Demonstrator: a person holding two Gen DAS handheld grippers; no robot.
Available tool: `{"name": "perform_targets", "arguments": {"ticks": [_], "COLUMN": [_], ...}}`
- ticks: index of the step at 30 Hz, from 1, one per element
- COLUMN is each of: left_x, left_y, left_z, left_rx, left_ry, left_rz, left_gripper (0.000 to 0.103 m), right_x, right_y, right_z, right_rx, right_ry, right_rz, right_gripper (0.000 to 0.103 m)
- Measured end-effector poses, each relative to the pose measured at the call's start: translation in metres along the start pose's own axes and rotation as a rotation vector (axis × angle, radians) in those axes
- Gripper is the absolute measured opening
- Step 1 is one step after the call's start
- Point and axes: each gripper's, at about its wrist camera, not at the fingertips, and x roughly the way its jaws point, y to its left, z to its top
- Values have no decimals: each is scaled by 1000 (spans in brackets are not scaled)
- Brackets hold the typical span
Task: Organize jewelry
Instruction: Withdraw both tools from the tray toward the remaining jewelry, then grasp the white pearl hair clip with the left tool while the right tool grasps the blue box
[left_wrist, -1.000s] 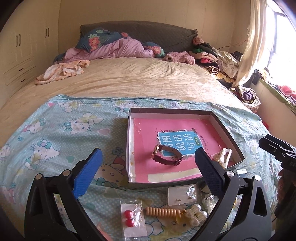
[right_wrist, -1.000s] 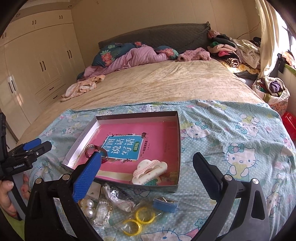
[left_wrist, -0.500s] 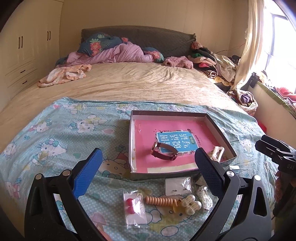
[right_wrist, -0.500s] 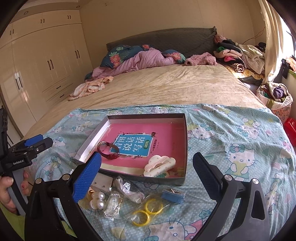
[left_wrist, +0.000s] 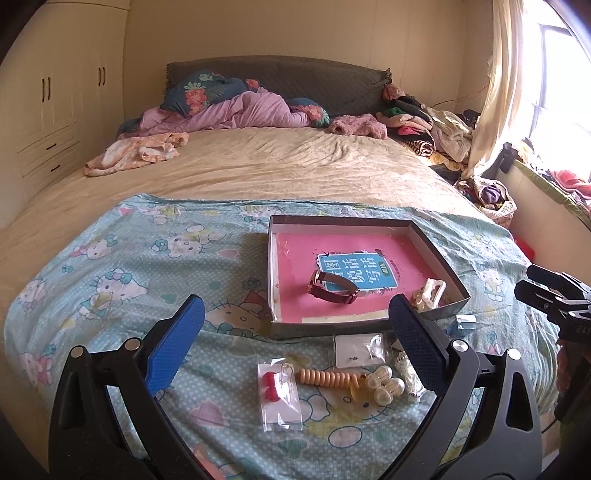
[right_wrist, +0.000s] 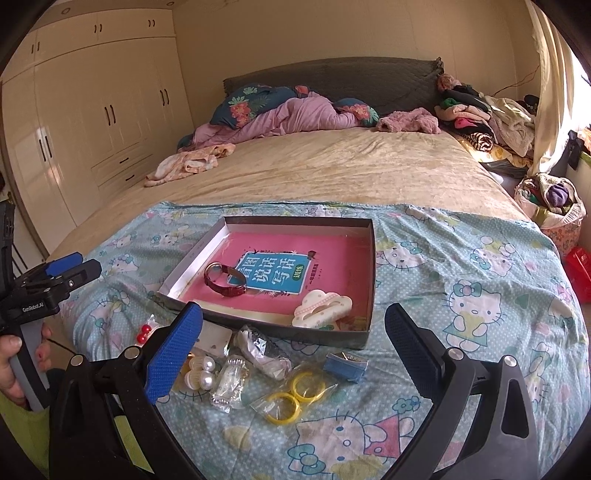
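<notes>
A shallow grey box (left_wrist: 275, 280) (right_wrist: 364, 280) with a pink bottom lies on a Hello Kitty sheet. In it are a dark red watch (left_wrist: 332, 290) (right_wrist: 224, 280) and a white cloud hair clip (left_wrist: 430, 293) (right_wrist: 322, 308). In front of the box lie loose pieces: a bag of red beads (left_wrist: 275, 384), a beaded pearl clip (left_wrist: 347, 380), yellow rings in a bag (right_wrist: 293, 395), pearls (right_wrist: 201, 371) and a small blue box (right_wrist: 345, 363). My left gripper (left_wrist: 295, 332) and right gripper (right_wrist: 293, 336) are both open, empty, held back above these pieces.
The beige bed stretches behind, with pink bedding (left_wrist: 236, 112) and pillows at the headboard. Clothes are piled at the far right (right_wrist: 476, 118). A wardrobe (right_wrist: 92, 122) stands on the left. A basket of clothes (right_wrist: 550, 206) sits by the window side.
Both grippers have drawn back and up from the box, so more of the sheet and the loose pieces show. Both stay open.
</notes>
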Motion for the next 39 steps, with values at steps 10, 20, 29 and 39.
{"name": "perform_targets", "arguments": {"ticks": [10, 20, 29, 39], "left_x": [-5, 6, 21, 41], "left_y": [-7, -23, -38, -64], "left_z": [-14, -42, -64, -86], "left_rx": [22, 69, 82, 101], "left_ry": [34, 116, 179, 250], "left_rz": [-8, -43, -99, -185], "left_gripper": [93, 93, 93, 68], "right_x": [0, 6, 17, 19], "right_y": [7, 12, 1, -19], "right_z": [-17, -39, -61, -74], "right_rx": [-26, -48, -51, -8], "right_ry": [50, 103, 151, 167], "right_rz": [19, 25, -6, -8], "right_gripper": [98, 98, 98, 98]}}
